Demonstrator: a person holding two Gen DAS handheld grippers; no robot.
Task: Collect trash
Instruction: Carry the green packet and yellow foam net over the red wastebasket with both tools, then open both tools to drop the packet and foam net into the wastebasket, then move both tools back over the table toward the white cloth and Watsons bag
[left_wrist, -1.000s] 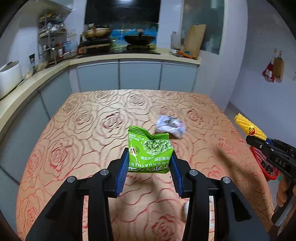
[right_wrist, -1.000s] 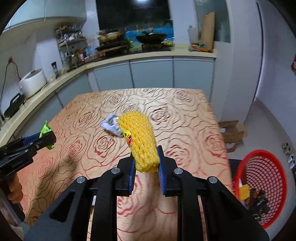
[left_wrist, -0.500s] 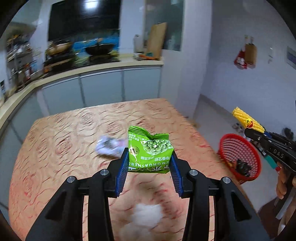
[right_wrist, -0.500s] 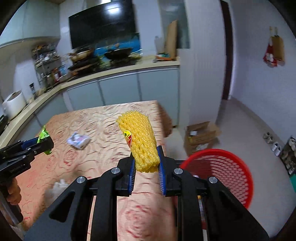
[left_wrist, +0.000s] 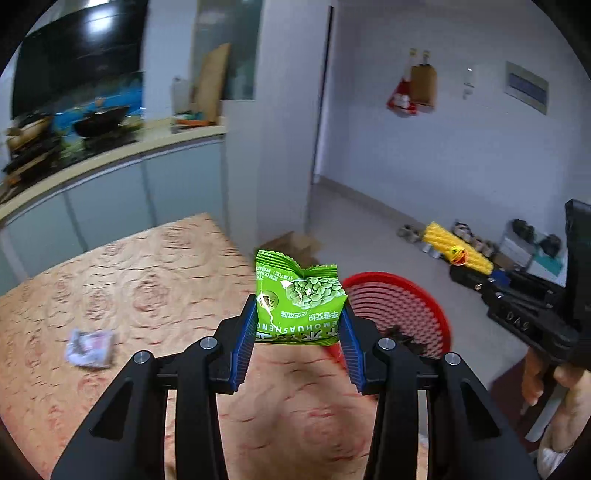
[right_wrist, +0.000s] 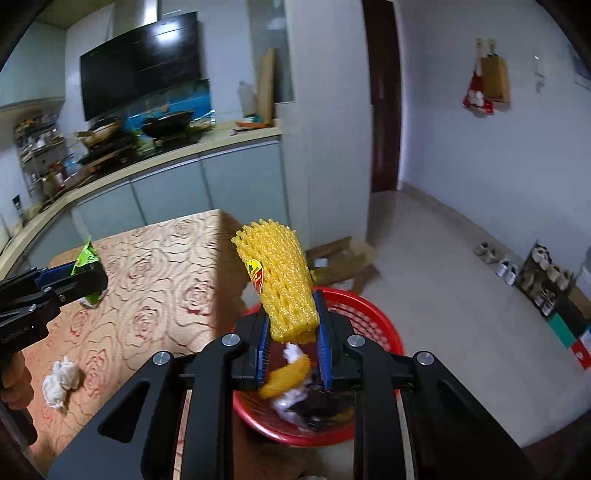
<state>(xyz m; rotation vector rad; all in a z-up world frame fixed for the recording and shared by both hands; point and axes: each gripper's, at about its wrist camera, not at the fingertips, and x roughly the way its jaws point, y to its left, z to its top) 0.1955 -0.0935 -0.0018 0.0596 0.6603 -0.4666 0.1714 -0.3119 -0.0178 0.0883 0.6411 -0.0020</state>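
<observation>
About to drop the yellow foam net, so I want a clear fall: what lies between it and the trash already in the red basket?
Nothing: in the right wrist view the yellow foam net hangs directly above the red basket with only open air between.

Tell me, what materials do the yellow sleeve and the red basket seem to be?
Yellow sleeve: apparently soft foam netting, matte, with an open diamond mesh and a sticker. Red basket: likely moulded plastic, slightly glossy, with slotted walls.
</observation>
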